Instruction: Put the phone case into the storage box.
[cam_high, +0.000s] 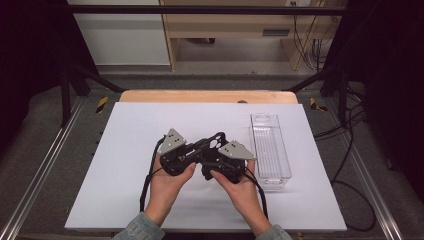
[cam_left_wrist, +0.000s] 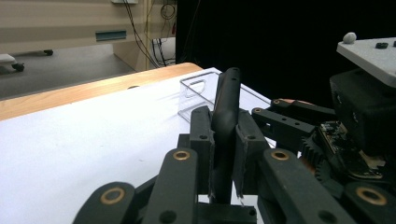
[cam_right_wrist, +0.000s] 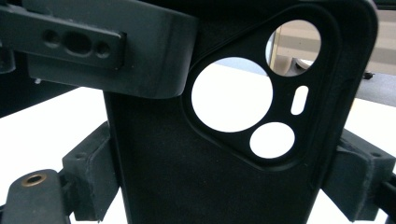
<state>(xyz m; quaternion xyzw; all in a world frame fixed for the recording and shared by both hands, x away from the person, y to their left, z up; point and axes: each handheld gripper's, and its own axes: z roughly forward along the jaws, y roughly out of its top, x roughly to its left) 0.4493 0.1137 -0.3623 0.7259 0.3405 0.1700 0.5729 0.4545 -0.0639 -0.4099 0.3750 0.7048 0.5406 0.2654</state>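
Two grippers hold one black phone case above the white table.

The white table (cam_high: 125, 165) spans the scene under the high view, with a clear plastic tray (cam_high: 270, 147) lying lengthwise near its right edge, well apart from the hands. Over the table's middle, the left gripper (cam_high: 197, 146) has its jaws pinched narrow on the thin edge of the phone case (cam_high: 216, 141), which stands upright between its pads (cam_left_wrist: 246, 154). The right gripper (cam_high: 212, 165) has its jaws set wide, clasping the case (cam_right_wrist: 210, 177) across its breadth, the camera cut-outs (cam_right_wrist: 232, 100) facing its lens.
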